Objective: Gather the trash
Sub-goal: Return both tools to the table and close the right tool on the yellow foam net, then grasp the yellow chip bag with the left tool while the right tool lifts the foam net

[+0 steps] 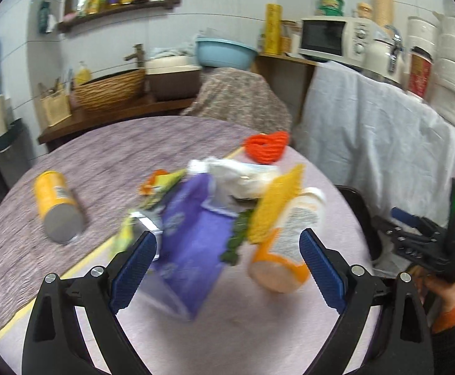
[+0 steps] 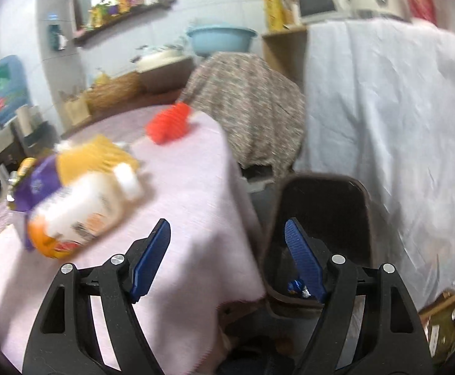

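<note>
A pile of trash lies on the pink-clothed round table [image 1: 258, 318]: a purple packet [image 1: 190, 250], a white and orange bottle [image 1: 289, 243] on its side, a yellow ribbed piece [image 1: 277, 206], a white crumpled bag [image 1: 239, 175] and small green-yellow wrappers [image 1: 161, 187]. My left gripper [image 1: 229, 236] hovers open over the near end of the pile; its pads touch nothing. A yellow can [image 1: 57, 206] lies apart at the left. My right gripper [image 2: 227, 225] is open and empty above the table's edge, beside a dark bin [image 2: 321, 206]. The bottle [image 2: 83, 212] is to its left.
A red knitted heart [image 1: 268, 145] lies at the table's far edge. The bin holds a small blue scrap [image 2: 296, 286]. A white-draped unit [image 1: 383, 143] and a patterned covered seat [image 1: 239, 100] stand behind. A hand in an orange sleeve [image 1: 449, 306] holds the right gripper.
</note>
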The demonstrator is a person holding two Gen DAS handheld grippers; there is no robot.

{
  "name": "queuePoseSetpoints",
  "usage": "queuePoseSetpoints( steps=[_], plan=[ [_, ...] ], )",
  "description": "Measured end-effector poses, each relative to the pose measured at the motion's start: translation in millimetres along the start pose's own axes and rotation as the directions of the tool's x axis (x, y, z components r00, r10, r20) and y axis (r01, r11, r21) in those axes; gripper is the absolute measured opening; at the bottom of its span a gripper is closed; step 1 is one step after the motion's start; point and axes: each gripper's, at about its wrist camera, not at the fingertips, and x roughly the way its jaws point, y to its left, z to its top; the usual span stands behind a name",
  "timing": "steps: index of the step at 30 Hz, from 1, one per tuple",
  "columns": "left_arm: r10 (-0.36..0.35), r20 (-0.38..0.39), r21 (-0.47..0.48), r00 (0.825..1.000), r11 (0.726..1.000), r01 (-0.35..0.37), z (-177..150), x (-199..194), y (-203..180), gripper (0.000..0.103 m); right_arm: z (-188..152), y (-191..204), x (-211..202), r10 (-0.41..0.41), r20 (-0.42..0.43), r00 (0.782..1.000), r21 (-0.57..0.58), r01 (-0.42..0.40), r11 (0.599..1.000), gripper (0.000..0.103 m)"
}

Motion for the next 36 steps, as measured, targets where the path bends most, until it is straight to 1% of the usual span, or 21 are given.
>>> queuePoseSetpoints(
  steps=[4, 7, 11, 17, 19, 21, 22, 23, 24, 26, 27, 29, 31, 33, 34, 35, 36],
  plan=[
    [0.061, -0.009, -0.02, 0.998, 0.998, -0.061, -9.1, -2.6, 30.6, 0.092, 9.2, 24.5, -2.8, 0.045, 0.014, 0.999, -0.057, -0.044, 0.997, 0.076],
    [0.08, -0.022, -0.042, 0.997, 0.996, -0.081, -12.2, -1.6, 47.5, 0.091, 17.0, 43.5, -2.9, 0.104, 0.018, 0.994, -0.092, -0.102, 0.991, 0.076],
    [0.106, -0.032, -0.05, 0.994, 0.993, -0.107, -14.6, 0.7, 62.2, 0.088, 28.0, 66.2, 0.3, 0.161, 0.019, 0.987, -0.149, -0.156, 0.976, 0.076],
    [0.096, -0.053, -0.073, 0.994, 0.992, -0.1, -12.4, 5.7, 78.9, 0.083, 51.9, 96.6, 20.7, 0.264, -0.004, 0.965, -0.25, -0.256, 0.934, 0.076],
    [0.085, -0.058, -0.089, 0.995, 0.992, -0.09, -11.9, 6.5, 83.6, 0.083, 57.4, 105.3, 32.3, 0.275, -0.026, 0.961, -0.307, -0.269, 0.913, 0.075],
    [0.072, -0.061, -0.101, 0.995, 0.992, -0.078, -11.5, 7.1, 85.7, 0.083, 60.9, 114.0, 43.4, 0.255, -0.033, 0.966, -0.356, -0.25, 0.901, 0.073],
    [0.068, -0.063, -0.104, 0.996, 0.992, -0.075, -11.3, 7.3, 86.0, 0.083, 62.8, 115.0, 48.7, 0.247, -0.038, 0.968, -0.366, -0.243, 0.898, 0.069],
    [0.065, -0.064, -0.106, 0.996, 0.992, -0.072, -10.7, 8.0, 85.2, 0.083, 63.5, 114.3, 52.6, 0.246, -0.045, 0.968, -0.363, -0.245, 0.899, 0.068],
    [0.059, -0.065, -0.107, 0.996, 0.992, -0.066, -10.6, 8.2, 85.3, 0.083, 65.9, 112.6, 56.8, 0.256, -0.057, 0.965, -0.352, -0.26, 0.899, 0.067],
    [0.053, -0.068, -0.101, 0.996, 0.993, -0.06, -10.3, 9.3, 83.4, 0.083, 69.1, 111.4, 64.2, 0.288, -0.084, 0.954, -0.339, -0.299, 0.892, 0.056],
    [0.053, -0.07, -0.096, 0.996, 0.994, -0.06, -9.7, 10.5, 82.8, 0.083, 69.2, 110.3, 66.3, 0.291, -0.09, 0.952, -0.343, -0.304, 0.889, 0.054],
    [0.052, -0.072, -0.089, 0.996, 0.994, -0.059, -9.1, 12.5, 81.8, 0.082, 69.3, 113.1, 69.9, 0.321, -0.103, 0.941, -0.369, -0.336, 0.867, 0.046],
    [0.045, -0.077, -0.088, 0.996, 0.995, -0.052, -7.7, 15.1, 82.1, 0.08, 69.4, 116.4, 73.4, 0.347, -0.124, 0.929, -0.387, -0.368, 0.846, 0.042],
    [0.037, -0.083, -0.089, 0.996, 0.995, -0.044, -5.4, 18.2, 82.5, 0.078, 69.1, 119.2, 75.5, 0.344, -0.127, 0.93, -0.402, -0.366, 0.839, 0.035],
    [0.035, -0.084, -0.085, 0.996, 0.995, -0.043, -4.4, 19.4, 81.6, 0.078, 69.4, 119.7, 76.5, 0.347, -0.134, 0.928, -0.4, -0.371, 0.838, 0.023],
    [0.038, -0.086, -0.072, 0.996, 0.996, -0.044, -3.0, 21.0, 79.7, 0.077, 69.8, 119.7, 77.6, 0.354, -0.142, 0.924, -0.397, -0.381, 0.835, 0.017],
    [0.044, -0.089, -0.056, 0.995, 0.997, -0.05, -1.6, 23.1, 77.2, 0.076, 70.1, 119.8, 77.6, 0.355, -0.139, 0.924, -0.396, -0.38, 0.836, 0.016]
  ],
)
